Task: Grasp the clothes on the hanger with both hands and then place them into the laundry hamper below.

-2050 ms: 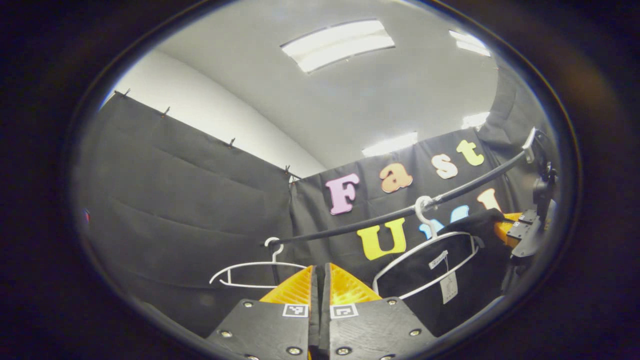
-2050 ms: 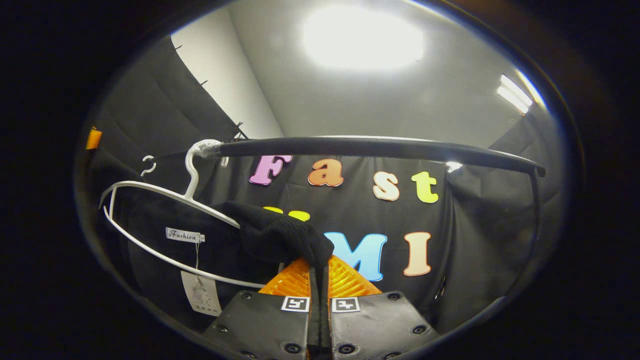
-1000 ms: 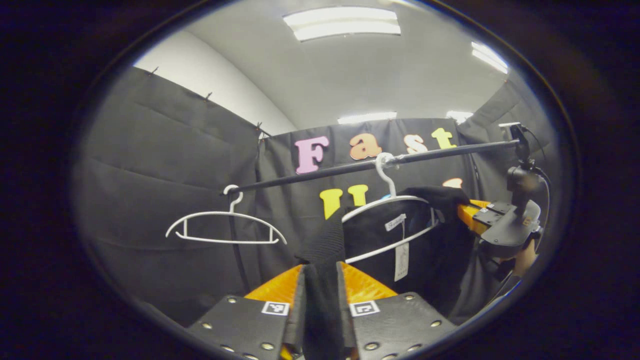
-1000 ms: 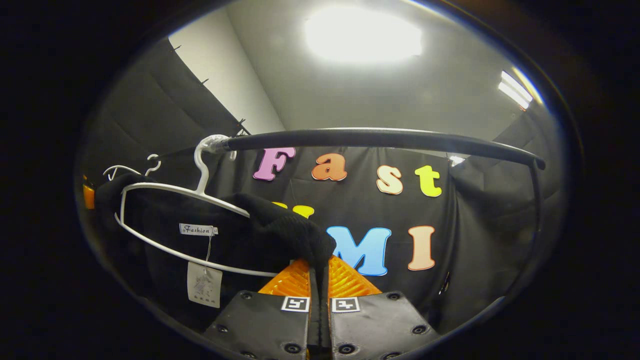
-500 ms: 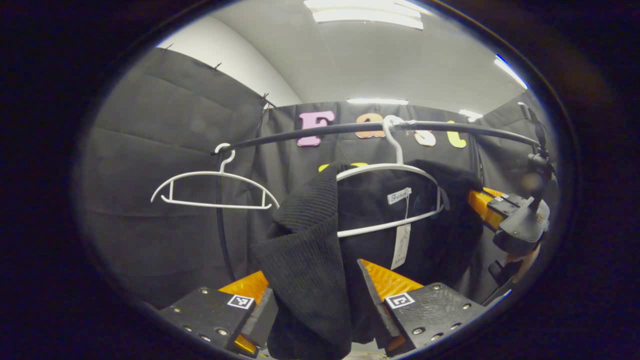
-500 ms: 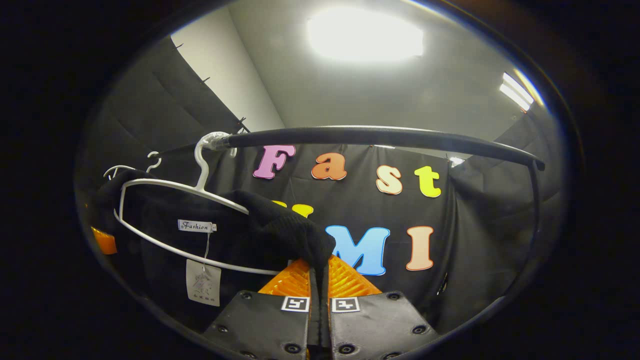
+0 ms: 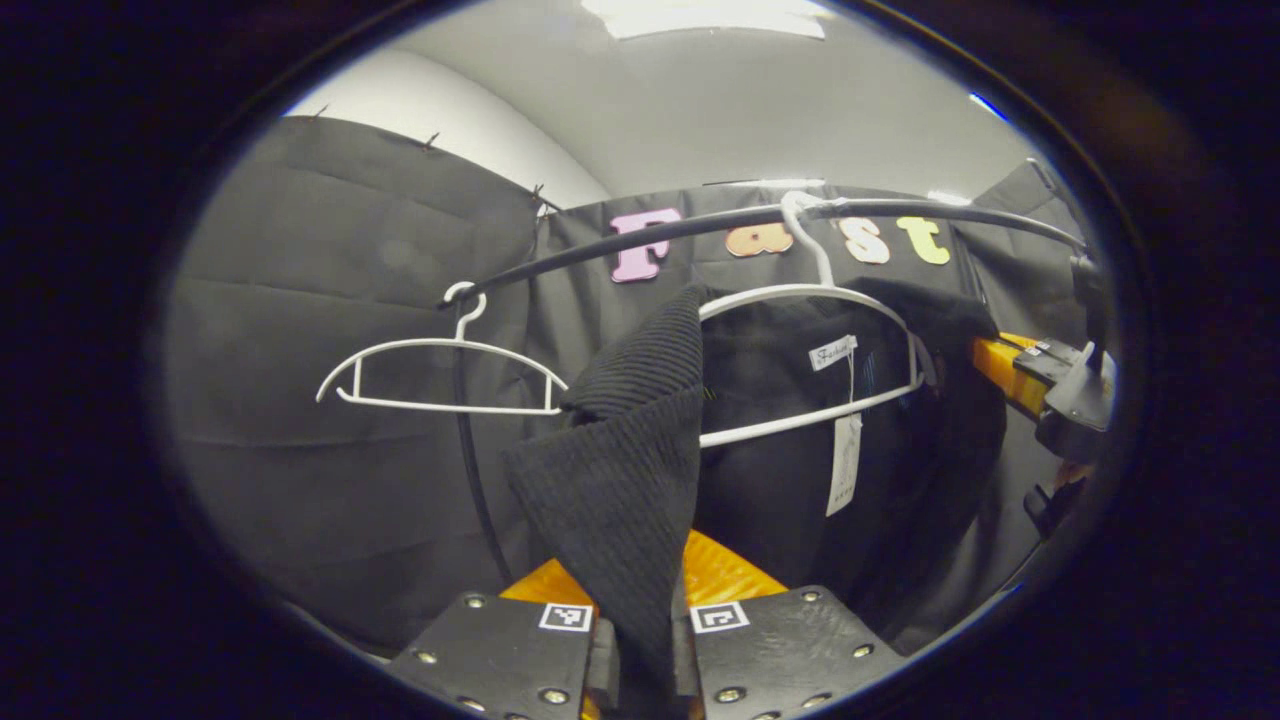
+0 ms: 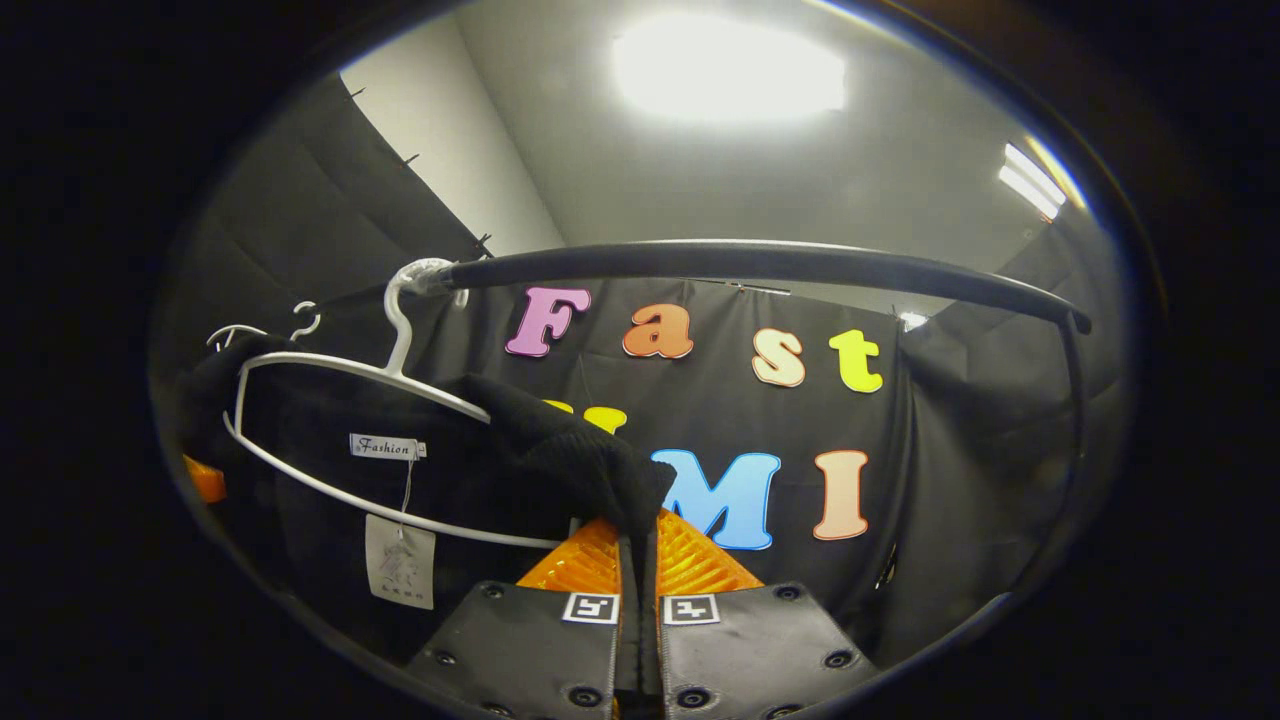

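Observation:
A black knit garment (image 7: pixel 780 470) hangs on a white hanger (image 7: pixel 800 295) from the black rail (image 7: pixel 620 255). Its near shoulder has slipped off the hanger and drops in a ribbed fold between the fingers of my left gripper (image 7: pixel 640 595), which is shut on it. In the right gripper view, my right gripper (image 8: pixel 640 535) is shut on the other shoulder of the garment (image 8: pixel 560 450), just off the hanger's (image 8: pixel 330 375) end. The right gripper (image 7: pixel 1040 385) also appears at the far right of the left gripper view, and an orange finger of the left gripper (image 8: pixel 205 480) at the left edge.
An empty white hanger (image 7: pixel 440 370) hangs on the rail to the left of the garment. A paper tag (image 8: pixel 400 560) dangles from the collar label. The rail (image 8: pixel 760 265) runs overhead to its right post (image 8: pixel 1075 400). Black cloth walls close in behind.
My left gripper, open around the fold half a second ago, has closed on it; before that it came in from below. The right gripper kept its grip, nearly still.

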Motion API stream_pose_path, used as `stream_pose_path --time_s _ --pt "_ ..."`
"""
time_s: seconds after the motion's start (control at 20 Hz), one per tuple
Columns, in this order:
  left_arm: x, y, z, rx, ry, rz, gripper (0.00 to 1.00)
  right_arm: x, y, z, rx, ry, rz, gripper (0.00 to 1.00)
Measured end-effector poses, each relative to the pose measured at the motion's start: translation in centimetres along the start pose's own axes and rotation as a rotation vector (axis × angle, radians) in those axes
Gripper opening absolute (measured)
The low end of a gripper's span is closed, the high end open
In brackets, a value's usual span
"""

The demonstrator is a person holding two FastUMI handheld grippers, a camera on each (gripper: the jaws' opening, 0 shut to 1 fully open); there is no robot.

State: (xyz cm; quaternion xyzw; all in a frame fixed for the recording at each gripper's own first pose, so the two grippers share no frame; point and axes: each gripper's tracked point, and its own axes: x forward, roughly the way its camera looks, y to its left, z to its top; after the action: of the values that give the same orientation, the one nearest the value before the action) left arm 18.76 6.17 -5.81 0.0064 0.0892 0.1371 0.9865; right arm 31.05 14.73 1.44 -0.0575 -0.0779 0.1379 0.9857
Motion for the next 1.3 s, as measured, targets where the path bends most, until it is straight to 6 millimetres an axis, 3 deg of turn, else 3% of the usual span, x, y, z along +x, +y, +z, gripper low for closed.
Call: stream_pose_path --time_s 0.15,0.25,0.55,0.75,1.05,1.3 --pt "-0.8 3.1 1.8 0.037 -0.067 0.111 0.05 0.2 -0.2 0.0 0.002 -0.004 -0.001 0.01" --pt "-1.7 2.6 2.9 0.050 -0.093 0.087 0.03 0.4 -0.4 0.0 -0.006 -0.010 -0.004 0.02" --pt "-3.4 4.6 8.6 0.178 -0.241 0.120 0.01 1.3 -1.8 1.3 -0.049 -0.067 -0.047 0.02" --pt "-2.6 6.1 10.8 0.217 -0.289 0.142 0.00 2.5 -2.7 1.9 -0.088 -0.111 -0.075 0.02" --pt "-0.6 9.9 13.3 0.216 -0.331 0.181 0.00 4.5 -3.8 1.5 -0.121 -0.119 -0.102 0.02" --pt "2.0 10.3 13.9 0.236 -0.359 0.113 0.00 6.2 -4.2 -0.4 -0.106 -0.080 -0.110 0.02"
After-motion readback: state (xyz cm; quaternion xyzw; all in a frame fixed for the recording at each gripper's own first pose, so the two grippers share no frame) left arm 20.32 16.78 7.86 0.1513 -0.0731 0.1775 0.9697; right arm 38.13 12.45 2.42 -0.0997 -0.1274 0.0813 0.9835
